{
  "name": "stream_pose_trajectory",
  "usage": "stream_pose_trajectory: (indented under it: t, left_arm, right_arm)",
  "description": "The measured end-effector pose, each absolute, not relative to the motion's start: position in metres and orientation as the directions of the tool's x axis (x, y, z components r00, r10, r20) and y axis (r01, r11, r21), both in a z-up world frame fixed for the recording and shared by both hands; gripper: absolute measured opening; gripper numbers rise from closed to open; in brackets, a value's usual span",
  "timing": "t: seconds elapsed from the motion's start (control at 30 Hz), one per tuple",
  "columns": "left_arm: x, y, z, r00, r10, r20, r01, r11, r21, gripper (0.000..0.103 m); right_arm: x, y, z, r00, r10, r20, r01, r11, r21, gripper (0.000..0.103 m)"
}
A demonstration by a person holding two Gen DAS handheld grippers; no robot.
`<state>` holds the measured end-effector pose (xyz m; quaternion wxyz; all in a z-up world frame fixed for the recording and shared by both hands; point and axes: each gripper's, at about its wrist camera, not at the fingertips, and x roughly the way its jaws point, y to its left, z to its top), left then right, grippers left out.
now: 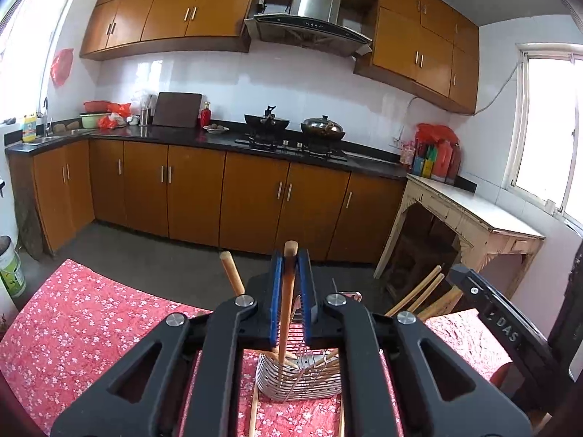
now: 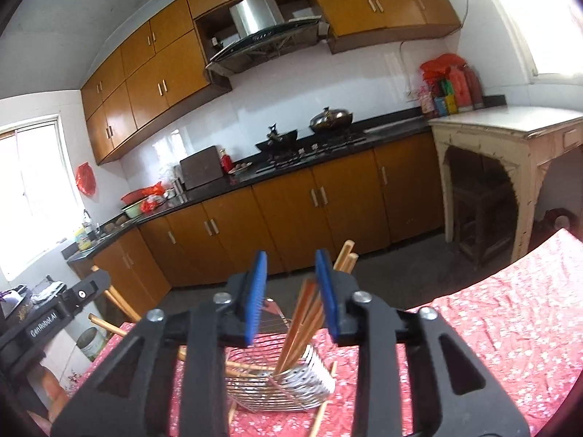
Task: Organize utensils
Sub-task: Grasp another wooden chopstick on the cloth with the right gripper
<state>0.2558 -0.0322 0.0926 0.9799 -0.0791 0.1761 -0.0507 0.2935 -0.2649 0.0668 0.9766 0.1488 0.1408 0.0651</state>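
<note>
Left gripper (image 1: 290,255) has its blue pads close about a wooden handle (image 1: 288,291) that stands nearly upright between them; whether the pads press the wood or merely flank it cannot be told, since narrow slits show on both sides. That handle's lower end reaches down into the wire rack (image 1: 298,378), a metal basket sitting on the red flowered cloth (image 1: 73,327) of the table. A second handle (image 1: 231,273) leans out of the rack to the left, outside the pads. Right gripper (image 2: 291,266) hangs over the same rack (image 2: 277,382) with its pads apart and released; a bunch of chopsticks (image 2: 304,320) stands tilted in the rack, rising through the gap close to the right pad, and their tips (image 2: 346,255) show beyond it. More chopsticks lie crosswise in the rack's bottom, and a few lie on the cloth (image 2: 492,309) at its base. From the left view the right gripper's black body (image 1: 492,309) shows at the right edge, with the chopsticks (image 1: 419,291) fanning beside it. Behind are brown cabinets (image 1: 200,189), a dark counter with a stove (image 1: 291,144) and two woks.
</note>
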Motion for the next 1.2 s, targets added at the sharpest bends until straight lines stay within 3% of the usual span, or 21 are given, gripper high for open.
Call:
stream_pose_trajectory:
  t: [0.4, 0.63, 0.97, 1.2]
  left_arm:
    - [0.211, -0.008, 0.101, 0.939, -0.096, -0.331, 0.032, 0.98, -0.194, 0.016]
    - [0.177, 0.016, 0.077, 0.926, -0.071, -0.371, 0.004, 0.984, -0.179, 0.016]
    - [0.171, 0.043, -0.004, 0.84, -0.034, -0.542, -0.056, 0.987, -0.149, 0.016]
    - [0.177, 0.029, -0.054, 0.781, -0.013, -0.625, -0.021, 0.999, -0.047, 0.016]
  right_arm:
    - [0.234, -0.28, 0.064, 0.956, 0.119, -0.269, -0.038, 0.956, 0.289, 0.032]
    - [0.211, -0.264, 0.008, 0.905, 0.135, -0.404, -0.024, 0.963, 0.269, 0.032]
    - [0.206, -0.221, -0.082, 0.766, 0.183, -0.616, -0.024, 0.966, 0.257, 0.032]
    - [0.218, -0.195, -0.11, 0.695, 0.189, -0.694, -0.042, 0.974, 0.223, 0.032]
